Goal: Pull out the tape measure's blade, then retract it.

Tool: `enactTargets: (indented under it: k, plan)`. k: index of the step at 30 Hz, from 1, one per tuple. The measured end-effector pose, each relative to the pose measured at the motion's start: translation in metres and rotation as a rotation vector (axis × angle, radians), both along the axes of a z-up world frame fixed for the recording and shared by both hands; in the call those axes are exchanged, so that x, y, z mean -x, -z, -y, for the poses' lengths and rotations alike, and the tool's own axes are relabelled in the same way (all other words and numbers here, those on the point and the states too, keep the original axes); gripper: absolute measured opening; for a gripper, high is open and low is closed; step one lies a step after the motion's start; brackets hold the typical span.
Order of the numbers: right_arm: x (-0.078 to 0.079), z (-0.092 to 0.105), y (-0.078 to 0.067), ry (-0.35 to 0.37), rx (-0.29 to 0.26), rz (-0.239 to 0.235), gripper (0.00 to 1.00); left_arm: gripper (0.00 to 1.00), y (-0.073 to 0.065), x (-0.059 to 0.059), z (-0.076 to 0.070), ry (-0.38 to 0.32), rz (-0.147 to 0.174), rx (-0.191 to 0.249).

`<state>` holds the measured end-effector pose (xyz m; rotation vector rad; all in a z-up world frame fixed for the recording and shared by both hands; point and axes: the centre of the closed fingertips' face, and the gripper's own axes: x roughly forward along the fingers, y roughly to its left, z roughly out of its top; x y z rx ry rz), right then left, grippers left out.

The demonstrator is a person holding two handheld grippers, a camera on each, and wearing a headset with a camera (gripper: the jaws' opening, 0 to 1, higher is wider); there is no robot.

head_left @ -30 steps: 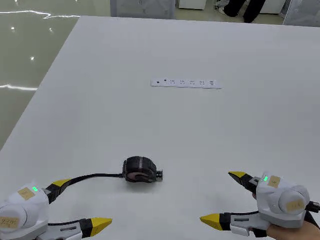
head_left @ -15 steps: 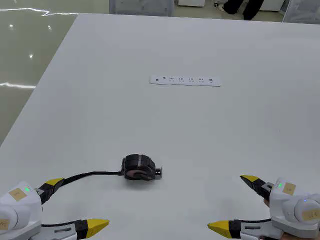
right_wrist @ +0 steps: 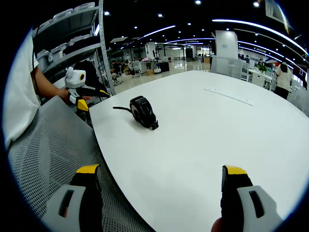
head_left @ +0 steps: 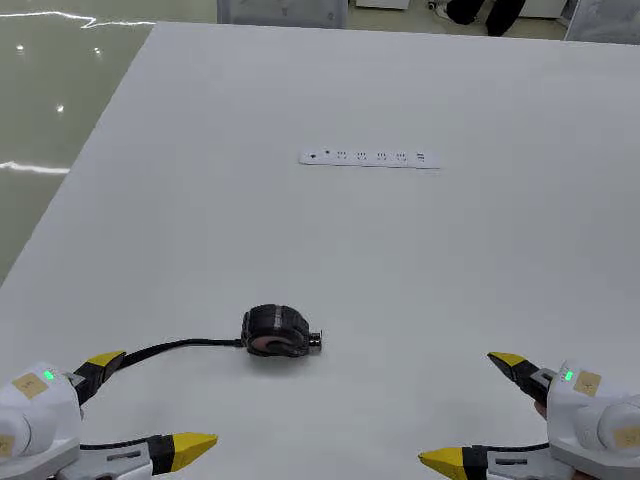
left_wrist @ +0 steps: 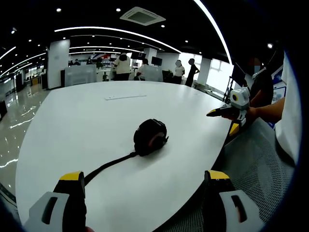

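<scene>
Looking down, head view: a black tape measure lies on the near part of the white table. The blade's hook sits against the case on its right, and a black strap trails left.
Left side, head view: the left gripper is at the near left, jaws spread wide and holding nothing. Its far yellow tip is just beside the strap's end.
Right side, head view: the right gripper is at the near right, well apart from the tape measure, jaws wide and empty.
Far side, head view: a white power strip lies flat.
Left gripper view: the tape measure sits beyond the two spread jaws, its strap running toward the left one.
Right gripper view: the tape measure lies far left of the parted jaws, with shelves behind.
</scene>
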<state>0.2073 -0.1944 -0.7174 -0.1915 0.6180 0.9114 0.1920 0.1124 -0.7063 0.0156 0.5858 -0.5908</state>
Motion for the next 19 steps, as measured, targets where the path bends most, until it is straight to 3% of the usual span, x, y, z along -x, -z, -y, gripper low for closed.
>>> enactTargets:
  k: [19]
  plan:
    - [-0.0003,0.0007,-0.0025,0.003,-0.006,0.006,1.0,1.0,-0.0002,-0.0014,0.0019,0.005,-0.004,0.006]
